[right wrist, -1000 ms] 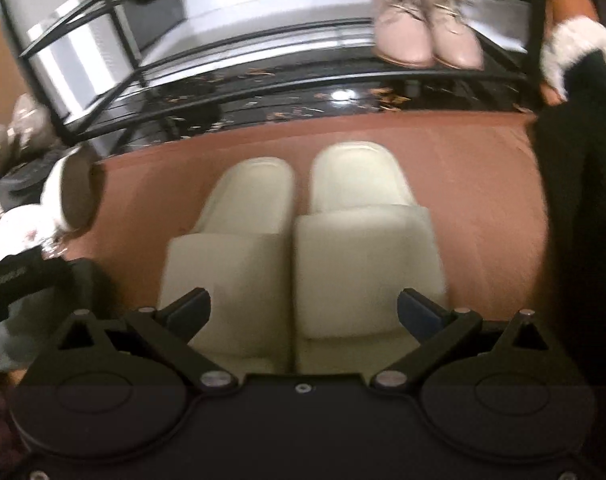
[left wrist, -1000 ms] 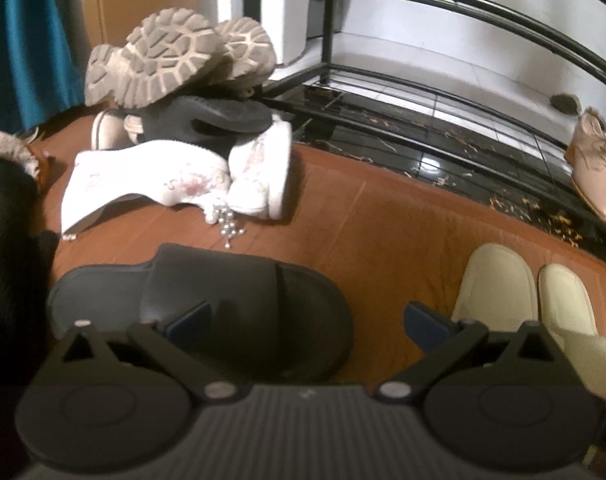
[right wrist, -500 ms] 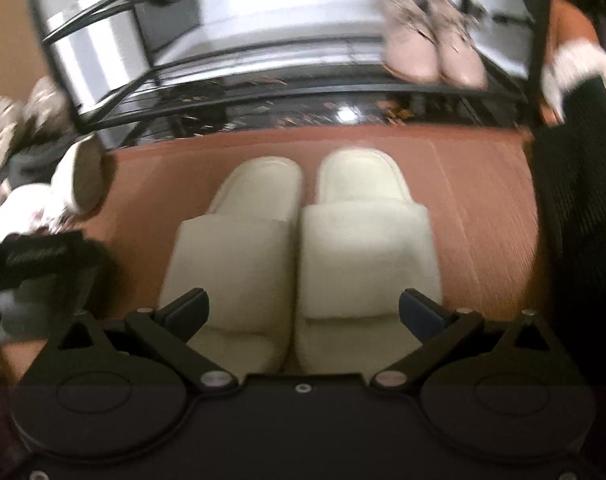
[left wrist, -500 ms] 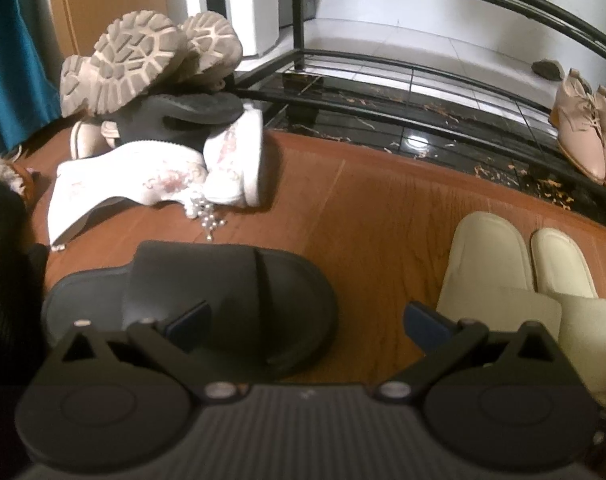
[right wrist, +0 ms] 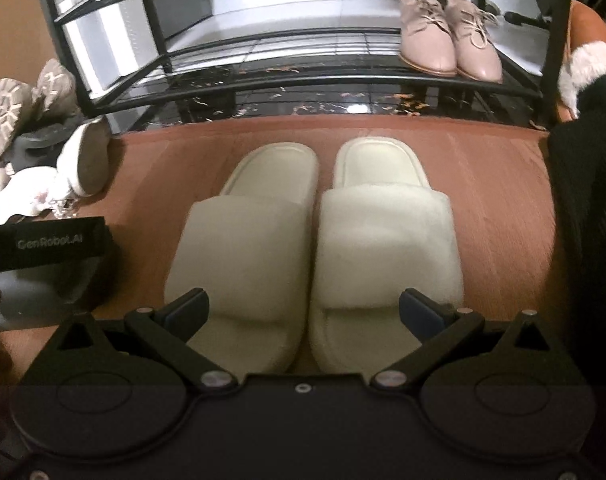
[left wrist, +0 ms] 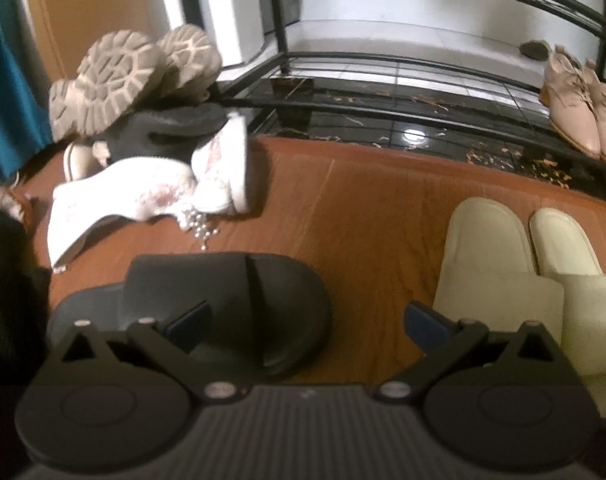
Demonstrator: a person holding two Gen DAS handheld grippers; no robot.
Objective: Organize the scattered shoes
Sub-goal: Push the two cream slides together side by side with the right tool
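- Right gripper (right wrist: 303,306): jaws spread wide, holding nothing, poised over the near ends of the cream slippers (right wrist: 311,240)
- Cream slippers: paired side by side on the brown mat (right wrist: 499,184), in front of the shoe rack (right wrist: 311,80)
- Left gripper (left wrist: 307,318): released, empty, above the black slide (left wrist: 239,300), left of the slippers
- Heap of shoes (left wrist: 143,128): farther left of the slippers, jumbled
- Pink lace-ups (right wrist: 449,36): already on the rack, beyond the slippers
- Handling note: likely pinch both slippers together across their straps, squarely, so neither slips free
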